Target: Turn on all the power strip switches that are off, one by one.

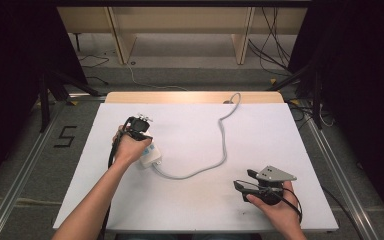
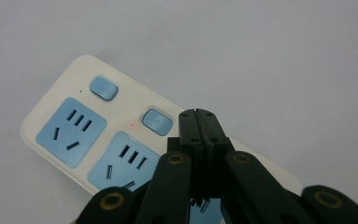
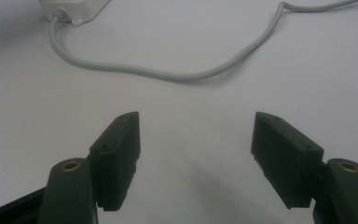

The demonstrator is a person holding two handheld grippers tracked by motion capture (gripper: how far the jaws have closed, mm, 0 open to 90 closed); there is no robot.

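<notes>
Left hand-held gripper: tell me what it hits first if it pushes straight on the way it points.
Probably the power strip. The left hand-held gripper, jaws shut, points down at its top face, with the tips beside the nearer blue switch. Depth is unclear, so it may land on the white casing next to the switch.

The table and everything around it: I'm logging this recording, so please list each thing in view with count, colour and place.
Power strip: one, white with blue sockets and blue switches, on the table's left half, under the left gripper.
Power strip cable: one, grey, curving from the strip across the table to its far edge.
Table: one, white top with a wooden far edge.
Floor marking: one, black figure, left of the table.
Wooden frame: one, light wood, beyond the table.
Loose cables: several, dark, on the floor far right.
Left gripper: one, black, jaws together above the strip, near a switch.
Right gripper: one, black, jaws apart, above bare table at near right.
</notes>
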